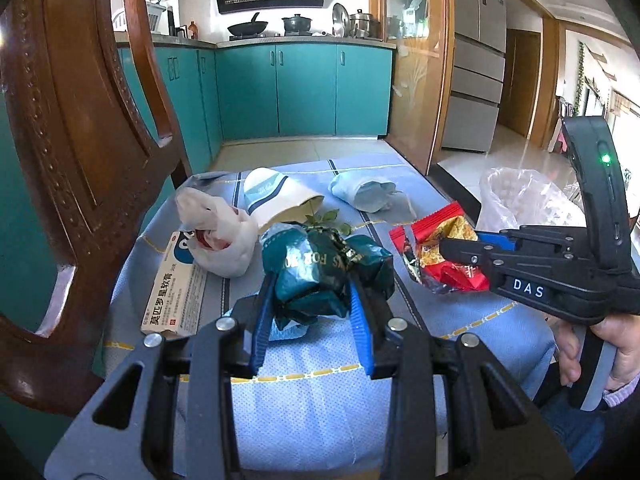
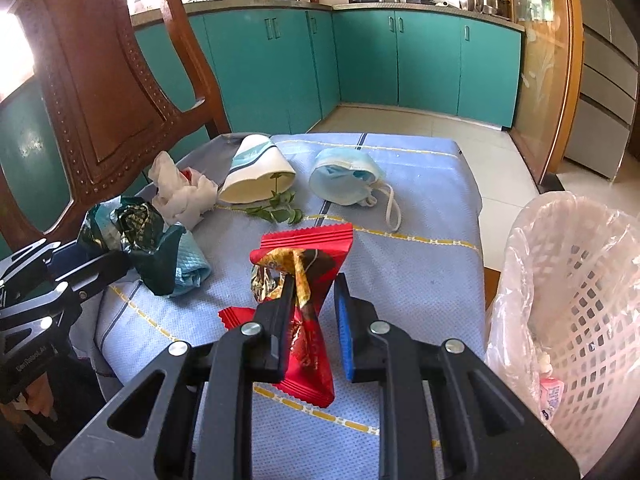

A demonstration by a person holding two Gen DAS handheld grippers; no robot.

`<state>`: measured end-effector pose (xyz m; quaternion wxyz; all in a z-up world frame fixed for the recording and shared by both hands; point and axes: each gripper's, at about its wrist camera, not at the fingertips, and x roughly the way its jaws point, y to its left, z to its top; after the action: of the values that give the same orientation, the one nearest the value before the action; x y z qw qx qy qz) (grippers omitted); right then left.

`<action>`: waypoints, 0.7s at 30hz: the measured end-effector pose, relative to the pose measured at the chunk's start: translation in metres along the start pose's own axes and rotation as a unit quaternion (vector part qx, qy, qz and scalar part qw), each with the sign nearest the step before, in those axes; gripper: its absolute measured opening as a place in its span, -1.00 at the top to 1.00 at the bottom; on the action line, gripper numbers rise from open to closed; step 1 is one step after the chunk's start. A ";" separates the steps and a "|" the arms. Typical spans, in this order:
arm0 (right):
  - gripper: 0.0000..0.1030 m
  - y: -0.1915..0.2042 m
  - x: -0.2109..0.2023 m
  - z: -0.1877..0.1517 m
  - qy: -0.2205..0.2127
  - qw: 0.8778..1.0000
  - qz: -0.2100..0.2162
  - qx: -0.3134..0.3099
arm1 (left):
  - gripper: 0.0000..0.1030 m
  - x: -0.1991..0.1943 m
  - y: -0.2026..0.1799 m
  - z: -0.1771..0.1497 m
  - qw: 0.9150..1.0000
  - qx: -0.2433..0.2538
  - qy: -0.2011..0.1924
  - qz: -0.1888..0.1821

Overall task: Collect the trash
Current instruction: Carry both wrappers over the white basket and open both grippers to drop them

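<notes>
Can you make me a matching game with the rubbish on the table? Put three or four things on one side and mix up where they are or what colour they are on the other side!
Things:
1. green wrapper
2. red wrapper
3. face mask
4. paper cup

Clues:
A. lying on its side near leafy twigs
B. gripped by the left tongs
C. pale blue, with white ear loops
D. gripped by the right tongs

Pairs: 1-B, 2-D, 3-C, 4-A

Bare cloth lies between the face mask (image 2: pixel 347 184) and lined basket (image 2: pixel 576 280); a chair back (image 2: pixel 100 92) blocks the left.
</notes>
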<state>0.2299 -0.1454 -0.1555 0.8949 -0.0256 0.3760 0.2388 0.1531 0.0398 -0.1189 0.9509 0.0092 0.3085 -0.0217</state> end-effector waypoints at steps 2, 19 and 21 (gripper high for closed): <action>0.61 -0.001 -0.003 0.001 -0.007 1.000 0.001 0.003 | 0.30 -0.001 0.001 0.001 1.000 -0.004 -0.005 0.001; 0.61 -0.126 -0.115 0.040 -0.151 0.984 -0.059 0.075 | 0.31 -0.027 -0.052 0.092 0.992 0.005 -0.104 -0.075; 0.61 -0.159 -0.121 0.030 -0.143 0.979 -0.082 0.119 | 0.31 -0.010 -0.078 0.105 0.990 0.019 -0.097 -0.104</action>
<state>0.2476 -0.3284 -0.0724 0.9527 0.0848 0.2662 0.1199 0.2029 -0.0406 -0.0280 0.9685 -0.0073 0.2138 -0.1273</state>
